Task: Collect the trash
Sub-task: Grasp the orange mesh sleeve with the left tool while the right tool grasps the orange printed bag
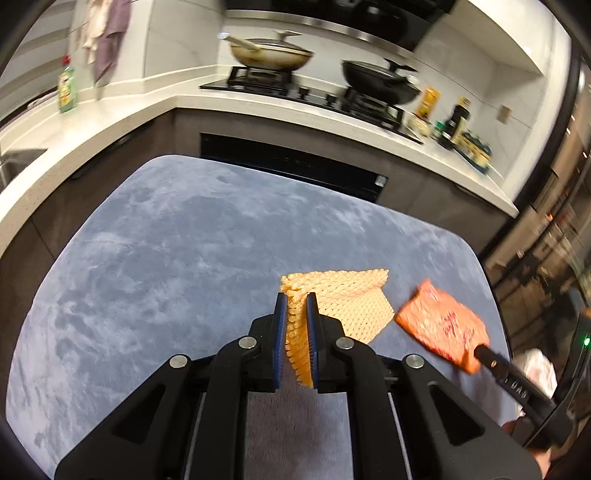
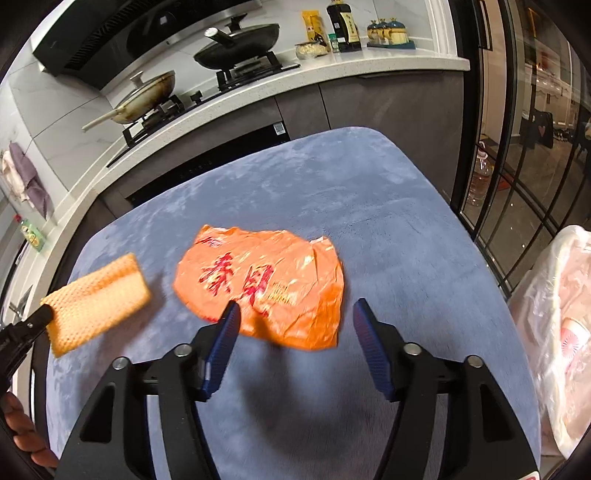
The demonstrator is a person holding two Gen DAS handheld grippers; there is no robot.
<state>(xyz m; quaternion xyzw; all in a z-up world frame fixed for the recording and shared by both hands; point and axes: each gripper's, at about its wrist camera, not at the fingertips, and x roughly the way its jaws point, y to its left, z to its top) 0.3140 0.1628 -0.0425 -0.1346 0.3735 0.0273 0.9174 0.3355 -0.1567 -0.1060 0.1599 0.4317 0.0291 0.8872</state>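
My left gripper [image 1: 296, 299] is shut on a yellow-orange foam net sleeve [image 1: 343, 299] and holds it above the blue-grey plush table [image 1: 166, 251]. The sleeve also shows at the left of the right wrist view [image 2: 98, 297], lifted. An orange plastic wrapper with red characters [image 2: 266, 280] is in front of my right gripper [image 2: 293, 308], whose jaws stand wide apart with the wrapper's near edge between them. In the left wrist view the wrapper [image 1: 441, 326] looks to hang at the right gripper's tip; blur hides the contact.
A white plastic bag [image 2: 554, 332] stands off the table's right edge. Behind the table runs a counter [image 1: 122, 122] with a hob, two pans [image 2: 236, 46], bottles and jars [image 2: 343, 27]. A glass door [image 2: 524, 166] is on the right.
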